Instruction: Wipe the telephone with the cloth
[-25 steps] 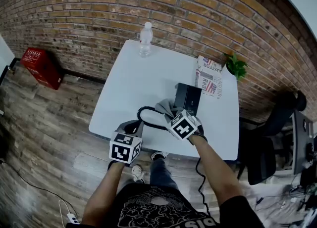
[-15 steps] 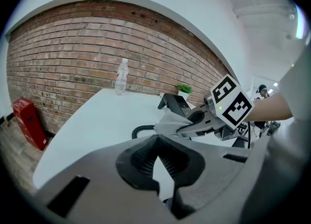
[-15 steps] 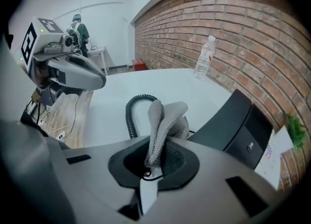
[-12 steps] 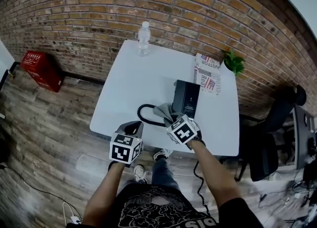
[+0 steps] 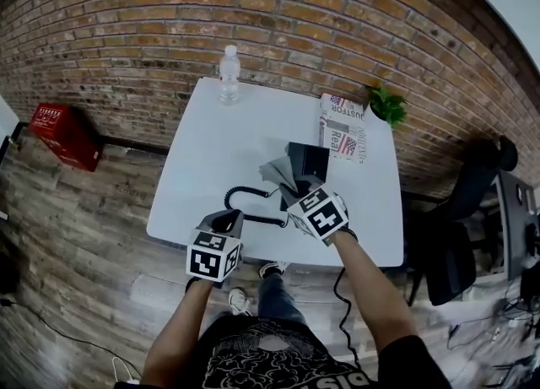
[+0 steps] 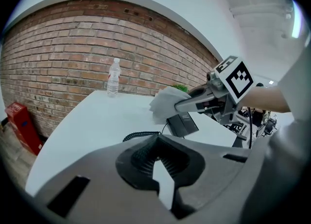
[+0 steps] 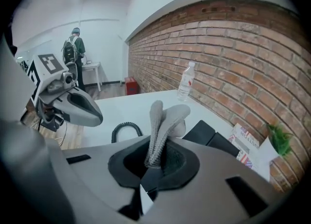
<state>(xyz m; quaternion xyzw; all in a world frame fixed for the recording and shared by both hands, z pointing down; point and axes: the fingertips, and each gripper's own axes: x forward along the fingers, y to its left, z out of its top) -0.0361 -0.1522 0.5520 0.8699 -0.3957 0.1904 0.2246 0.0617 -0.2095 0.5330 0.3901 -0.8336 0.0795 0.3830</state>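
The black telephone point(image 5: 305, 162) lies on the white table point(image 5: 211, 151), and its coiled cord point(image 5: 240, 206) loops toward the front edge. My right gripper point(image 5: 297, 196) is shut on the grey cloth point(image 5: 281, 173), which sticks up from the jaws just above the phone's near left corner. In the right gripper view the cloth point(image 7: 163, 118) stands folded between the jaws, with the telephone point(image 7: 214, 138) behind it. My left gripper point(image 5: 228, 223) hovers at the table's front edge beside the cord, shut with nothing in it. The left gripper view shows the telephone point(image 6: 182, 123) and cloth point(image 6: 163, 104) ahead.
A water bottle point(image 5: 229, 75) stands at the table's far edge by the brick wall. A newspaper point(image 5: 342, 126) and a small plant point(image 5: 386, 105) sit at the far right corner. A red box point(image 5: 63, 134) is on the floor at left, an office chair point(image 5: 464, 210) at right.
The right gripper, still holding the cloth, has shifted slightly right along the phone's near side. The left gripper has stayed by the front edge. The head view has shifted.
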